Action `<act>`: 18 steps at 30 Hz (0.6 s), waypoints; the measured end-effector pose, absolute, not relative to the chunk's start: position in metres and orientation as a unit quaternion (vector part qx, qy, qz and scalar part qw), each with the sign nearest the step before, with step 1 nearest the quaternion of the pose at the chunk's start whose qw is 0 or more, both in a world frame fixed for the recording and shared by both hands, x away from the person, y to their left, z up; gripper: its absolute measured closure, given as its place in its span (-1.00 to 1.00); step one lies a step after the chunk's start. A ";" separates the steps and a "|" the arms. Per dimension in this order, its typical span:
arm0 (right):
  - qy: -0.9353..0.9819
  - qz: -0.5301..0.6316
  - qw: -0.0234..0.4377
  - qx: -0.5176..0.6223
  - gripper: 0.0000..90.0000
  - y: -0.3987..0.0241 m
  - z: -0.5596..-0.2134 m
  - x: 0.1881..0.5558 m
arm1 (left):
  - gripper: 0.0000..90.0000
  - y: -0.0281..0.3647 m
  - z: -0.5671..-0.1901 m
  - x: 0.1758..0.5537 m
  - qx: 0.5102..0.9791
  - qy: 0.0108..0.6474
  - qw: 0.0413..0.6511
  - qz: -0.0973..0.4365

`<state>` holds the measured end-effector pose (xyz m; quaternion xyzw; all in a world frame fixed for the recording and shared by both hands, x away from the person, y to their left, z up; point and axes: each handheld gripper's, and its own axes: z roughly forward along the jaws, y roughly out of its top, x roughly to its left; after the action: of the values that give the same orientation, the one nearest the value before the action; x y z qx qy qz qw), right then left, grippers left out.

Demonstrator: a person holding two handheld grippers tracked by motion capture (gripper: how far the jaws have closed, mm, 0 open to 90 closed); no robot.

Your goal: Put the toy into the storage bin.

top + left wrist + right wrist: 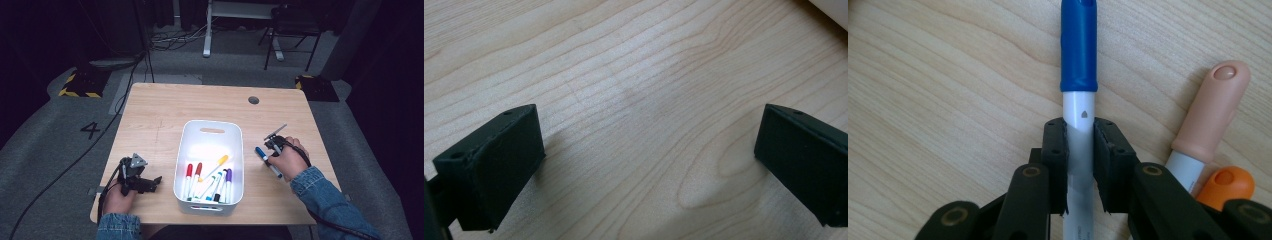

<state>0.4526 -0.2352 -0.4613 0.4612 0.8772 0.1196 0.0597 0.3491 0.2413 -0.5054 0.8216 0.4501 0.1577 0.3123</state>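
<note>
A marker with a blue cap [1079, 45] and white barrel lies on the wooden table [160, 115]. My right gripper [1079, 150] is shut on its barrel just below the cap. From above, that blue marker [267, 161] lies right of the white bin [212, 125], with my right gripper [274, 144] over it. At the table's near left, my left gripper [152, 182] rests in the person's hand. Its jaws stand wide apart over bare wood, and the left gripper [644, 160] holds nothing.
Inside the bin lie several markers [210, 182] with red, yellow, purple and other caps. A peach-capped marker [1215, 107] and an orange-capped one [1225, 185] lie beside the held marker. A corner of the bin [1255, 7] edges the left gripper view. A round cable hole [253, 100] sits at the far right.
</note>
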 end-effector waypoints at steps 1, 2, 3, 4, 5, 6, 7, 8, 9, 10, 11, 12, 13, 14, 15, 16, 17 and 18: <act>0.877 0.121 0.060 0.462 0.72 -0.236 -0.461 0.453 | -1.00 0.241 -0.505 0.349 0.822 0.450 0.312 0.158; 0.876 0.128 0.056 0.462 0.72 -0.237 -0.462 0.453 | -1.00 0.241 -0.505 0.349 0.822 0.450 0.312 0.158; 0.873 0.134 0.053 0.466 0.72 -0.239 -0.462 0.452 | -1.00 0.241 -0.505 0.349 0.822 0.450 0.312 0.158; 0.873 0.140 0.050 0.464 0.72 -0.240 -0.462 0.452 | -1.00 0.241 -0.505 0.349 0.822 0.450 0.312 0.157; 0.872 0.144 0.047 0.465 0.72 -0.242 -0.462 0.452 | -1.00 0.241 -0.505 0.349 0.822 0.450 0.312 0.158; 0.871 0.151 0.044 0.466 0.72 -0.242 -0.461 0.451 | -1.00 0.241 -0.505 0.349 0.822 0.450 0.312 0.158; 0.871 0.156 0.042 0.463 0.72 -0.243 -0.459 0.450 | -1.00 0.241 -0.505 0.349 0.822 0.450 0.312 0.158; 0.871 0.161 0.042 0.462 0.72 -0.243 -0.458 0.449 | -1.00 0.241 -0.505 0.349 0.822 0.450 0.312 0.158; 0.872 0.171 0.040 0.458 0.72 -0.244 -0.455 0.448 | -1.00 0.241 -0.505 0.349 0.822 0.450 0.312 0.158; 0.871 0.177 0.041 0.456 0.72 -0.243 -0.452 0.447 | -1.00 0.241 -0.505 0.349 0.822 0.450 0.312 0.158; 0.872 0.182 0.041 0.453 0.72 -0.243 -0.449 0.445 | -1.00 0.241 -0.505 0.349 0.822 0.450 0.312 0.157; 0.873 0.187 0.042 0.448 0.72 -0.243 -0.445 0.444 | -1.00 0.241 -0.505 0.349 0.822 0.450 0.312 0.158; 0.873 0.192 0.042 0.447 0.72 -0.242 -0.442 0.443 | -1.00 0.241 -0.505 0.349 0.822 0.450 0.312 0.157; 0.874 0.198 0.041 0.442 0.72 -0.242 -0.438 0.442 | -1.00 0.241 -0.505 0.349 0.822 0.450 0.312 0.158; 0.874 0.206 0.044 0.437 0.72 -0.241 -0.433 0.440 | -1.00 0.241 -0.505 0.349 0.822 0.450 0.312 0.158; 0.875 0.212 0.047 0.433 0.72 -0.241 -0.429 0.439 | -1.00 0.241 -0.505 0.349 0.822 0.450 0.312 0.158; 0.874 0.217 0.048 0.432 0.72 -0.240 -0.425 0.437 | -1.00 0.241 -0.505 0.349 0.822 0.450 0.312 0.158; 0.874 0.223 0.050 0.428 0.72 -0.240 -0.421 0.436 | -1.00 0.241 -0.505 0.349 0.822 0.450 0.312 0.158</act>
<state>0.4362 -0.2395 -0.4215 0.4280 0.8743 0.2233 0.0504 0.3491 0.2414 -0.5054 0.8217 0.4502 0.1575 0.3120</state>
